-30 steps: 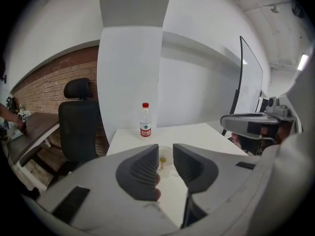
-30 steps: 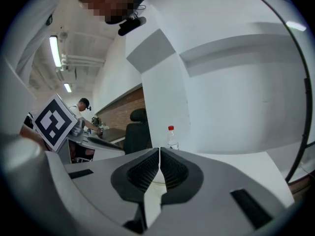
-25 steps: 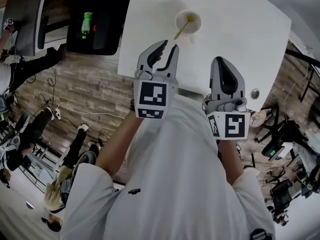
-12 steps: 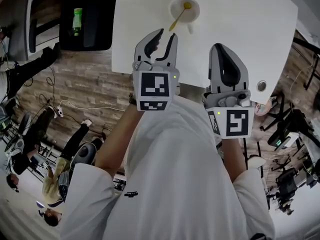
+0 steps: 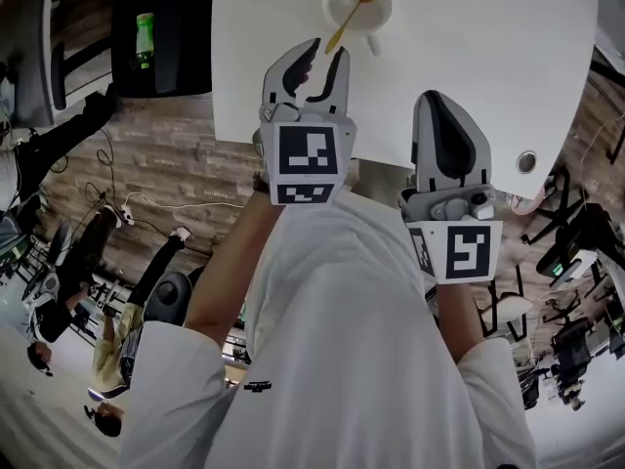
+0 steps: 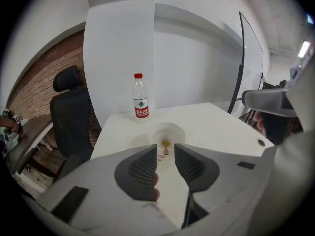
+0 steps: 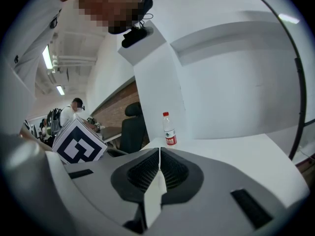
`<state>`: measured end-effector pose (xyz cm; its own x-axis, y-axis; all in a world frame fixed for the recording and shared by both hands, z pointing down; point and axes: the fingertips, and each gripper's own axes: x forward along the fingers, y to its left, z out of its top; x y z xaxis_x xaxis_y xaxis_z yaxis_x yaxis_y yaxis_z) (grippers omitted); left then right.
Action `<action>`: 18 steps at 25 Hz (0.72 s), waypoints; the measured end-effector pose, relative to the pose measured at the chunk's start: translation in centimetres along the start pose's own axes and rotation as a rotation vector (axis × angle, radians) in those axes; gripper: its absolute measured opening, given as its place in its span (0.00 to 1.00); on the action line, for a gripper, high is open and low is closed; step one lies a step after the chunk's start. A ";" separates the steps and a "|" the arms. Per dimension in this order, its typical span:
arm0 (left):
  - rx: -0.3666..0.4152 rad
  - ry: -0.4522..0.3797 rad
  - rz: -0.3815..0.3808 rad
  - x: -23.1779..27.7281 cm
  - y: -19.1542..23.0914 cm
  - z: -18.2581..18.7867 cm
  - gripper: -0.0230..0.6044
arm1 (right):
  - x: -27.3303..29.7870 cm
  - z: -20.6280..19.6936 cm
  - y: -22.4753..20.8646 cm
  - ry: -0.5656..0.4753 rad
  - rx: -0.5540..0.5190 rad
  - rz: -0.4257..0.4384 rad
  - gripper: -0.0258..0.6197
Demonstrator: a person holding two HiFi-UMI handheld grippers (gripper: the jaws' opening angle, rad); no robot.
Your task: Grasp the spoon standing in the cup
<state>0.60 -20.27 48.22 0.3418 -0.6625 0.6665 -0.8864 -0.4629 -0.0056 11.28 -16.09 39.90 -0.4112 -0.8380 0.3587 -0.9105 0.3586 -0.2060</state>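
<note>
A white cup (image 5: 357, 2) stands on the white table (image 5: 469, 57), with a yellow spoon (image 5: 345, 27) in it whose handle leans out toward me. My left gripper (image 5: 325, 57) is open, its tips just short of the handle's end. In the left gripper view the cup (image 6: 167, 132) and the spoon (image 6: 166, 146) show through the gap of the left gripper (image 6: 166, 155), with nothing between the pads. My right gripper (image 5: 439, 106) hangs shut and empty over the table's near edge, right of the cup; its pads (image 7: 158, 154) meet.
A water bottle with a red cap (image 6: 141, 98) stands at the table's far edge behind the cup. A black office chair (image 6: 73, 122) is left of the table. A cable hole (image 5: 527, 161) sits near the table's right corner. People sit at the room's left side.
Both grippers have moved forward over the table; the left one's tips are now closer to the spoon handle and its jaws stand slightly wider. The right stays shut.
</note>
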 end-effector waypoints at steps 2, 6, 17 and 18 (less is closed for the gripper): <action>0.000 0.006 -0.001 0.5 -0.1 -0.2 0.24 | -0.2 -0.4 -0.2 0.005 0.006 -0.002 0.04; -0.008 0.017 -0.006 1.5 -0.3 -0.2 0.17 | -0.5 -0.8 -0.8 0.008 0.014 -0.011 0.04; -0.052 -0.004 0.024 1.3 -0.3 0.1 0.09 | -0.8 -0.8 -1.7 0.007 0.012 -0.010 0.04; -0.054 -0.008 0.029 1.3 -0.1 0.3 0.09 | -0.7 -0.7 -1.6 0.006 0.011 -0.009 0.04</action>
<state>1.23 -21.21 48.85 0.3178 -0.6802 0.6606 -0.9115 -0.4110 0.0154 13.00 -15.79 40.62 -0.4037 -0.8384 0.3661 -0.9134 0.3468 -0.2130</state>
